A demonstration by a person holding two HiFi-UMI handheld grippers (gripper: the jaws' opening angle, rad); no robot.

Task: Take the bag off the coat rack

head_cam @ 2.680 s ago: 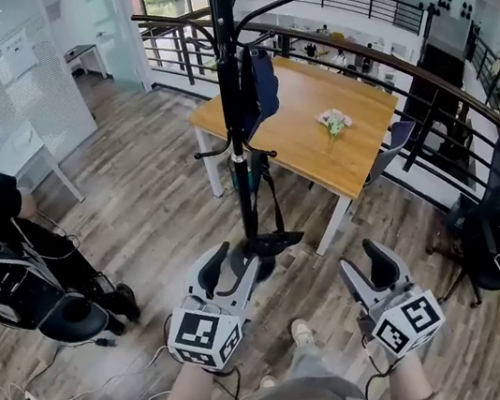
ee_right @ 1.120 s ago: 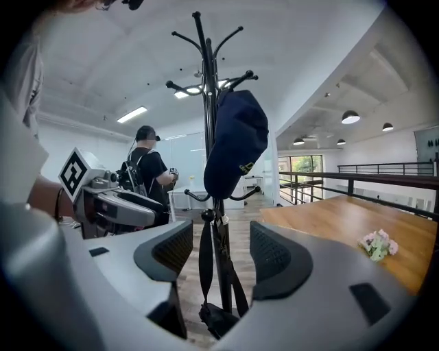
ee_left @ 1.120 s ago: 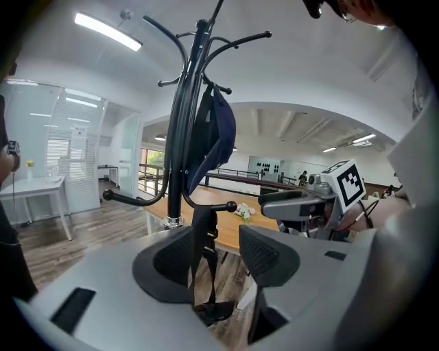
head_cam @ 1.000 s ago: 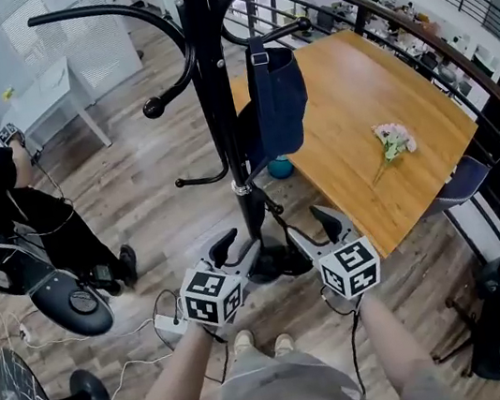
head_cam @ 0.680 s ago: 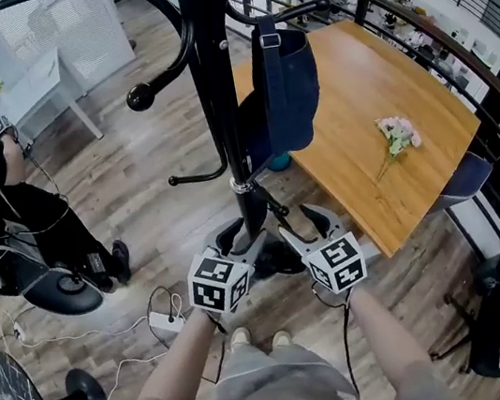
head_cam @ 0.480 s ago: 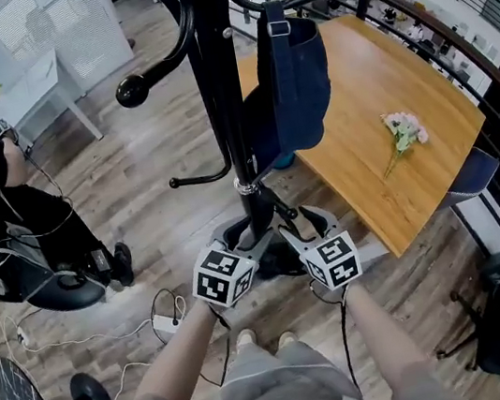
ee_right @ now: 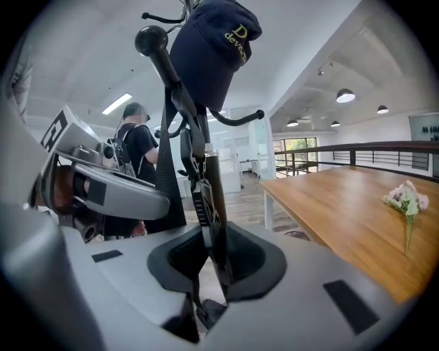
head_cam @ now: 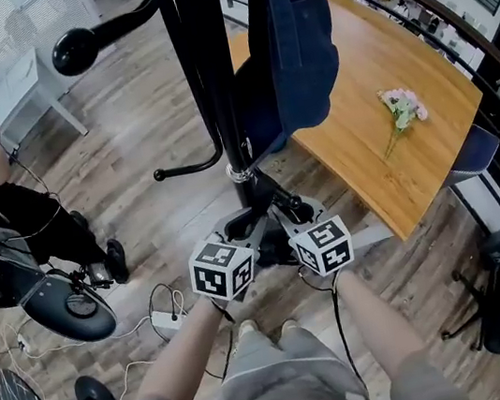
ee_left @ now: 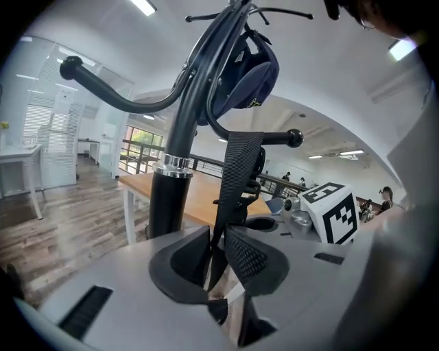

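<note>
Left gripper (ee_left: pixel 216 241) has just closed up, and its jaws are pinching the black webbing strap (ee_left: pixel 236 175) that dangles down beside the coat rack (head_cam: pixel 209 78) pole. The navy bag (head_cam: pixel 301 53) hangs off an upper hook, just right of the pole. Right gripper (ee_right: pixel 212 243) has just closed too, clamped on the buckled strap (ee_right: pixel 199 195). Farther right there's a wooden table (head_cam: pixel 397 170) with flowers (head_cam: pixel 403 107) on it.

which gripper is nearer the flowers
Right: the right gripper is on the flowers' side of the rack; left gripper sits beyond it. Both just closed on the bag strap.
</note>
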